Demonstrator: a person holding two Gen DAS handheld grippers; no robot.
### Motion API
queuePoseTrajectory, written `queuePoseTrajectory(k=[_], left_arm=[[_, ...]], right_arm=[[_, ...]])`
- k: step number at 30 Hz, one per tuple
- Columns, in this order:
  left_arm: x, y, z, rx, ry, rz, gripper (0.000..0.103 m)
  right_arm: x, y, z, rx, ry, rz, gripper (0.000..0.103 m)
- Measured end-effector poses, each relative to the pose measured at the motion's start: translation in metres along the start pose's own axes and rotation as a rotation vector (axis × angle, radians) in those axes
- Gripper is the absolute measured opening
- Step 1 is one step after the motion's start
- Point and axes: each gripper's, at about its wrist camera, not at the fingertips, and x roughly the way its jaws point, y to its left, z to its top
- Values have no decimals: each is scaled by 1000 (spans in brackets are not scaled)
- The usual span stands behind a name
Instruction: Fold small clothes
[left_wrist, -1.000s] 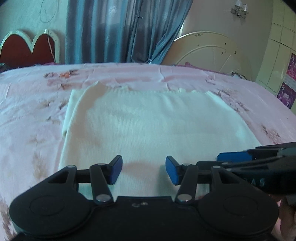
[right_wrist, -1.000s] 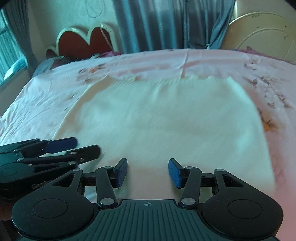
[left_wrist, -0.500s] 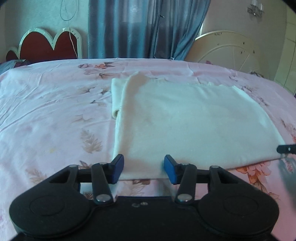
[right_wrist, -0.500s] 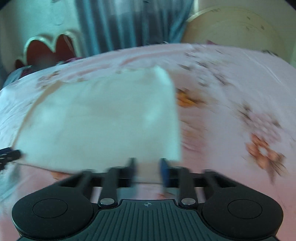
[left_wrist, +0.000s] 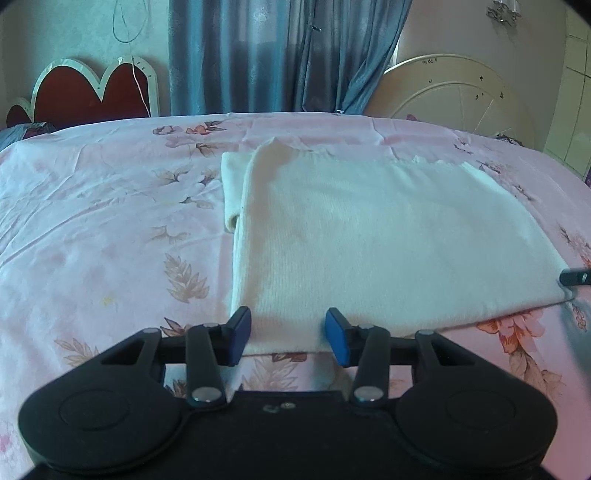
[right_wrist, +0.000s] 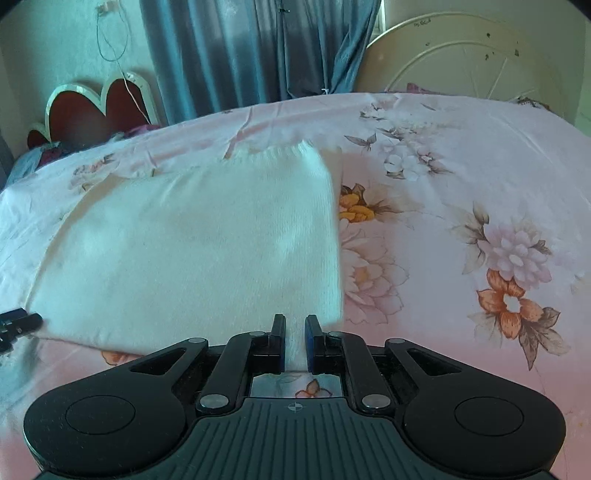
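On pink floral bedsheet (left_wrist: 92, 229), cream garment (left_wrist: 369, 240) (knit), left gripper (left_wrist: 288, 334) fingers apart and closing, right gripper (right_wrist: 294, 341) clamping its corner.

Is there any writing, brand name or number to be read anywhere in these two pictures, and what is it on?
No text can be read.
Round cream headboard: small dark marks near its top rim, too small and blurred to read.
Right tongs: only a small crosshair sign on the ribbed body, no letters.
White knit garment and pink floral bedsheet: no label or print showing.
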Motion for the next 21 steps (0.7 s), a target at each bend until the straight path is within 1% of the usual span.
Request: queuePoseTrajectory(k=[2, 5, 7, 10, 12, 14, 16, 17, 19, 20, 21], left_arm=[[1, 1, 1, -9, 2, 0, 45], [1, -1, 1, -7, 3, 5, 44], [-1, -1, 2, -10, 6, 9, 44], [-13, -1, 4, -20, -7, 8, 46], [-25, 1, 4, -49, -22, -11, 46], [-34, 6, -1, -125, -26, -49, 44], [-35, 14, -10, -263, 4, -137, 40], [-33, 18, -14, -320, 4, -154, 40], [-24, 26, -18, -404, 8, -149, 40], [-18, 31, -19, -438, 16, -156, 37], [-10, 37, -20, -491, 17, -169, 37]], right_arm=[[2, 2, -1, -21, 7, -6, 10], [-2, 3, 3, -17, 7, -6, 10], [-7, 2, 4, 6, -12, 10, 10], [-22, 5, 6, 9, -52, 52, 10], [-28, 11, 11, 8, -69, 75, 10], [-32, 16, 18, 20, -79, 105, 10], [-33, 23, 27, 34, -88, 142, 10], [-33, 28, 32, 32, -91, 153, 10], [-30, 39, 42, 19, -97, 171, 10], [-28, 44, 48, 16, -98, 183, 10], [-25, 48, 52, 14, -99, 192, 10]])
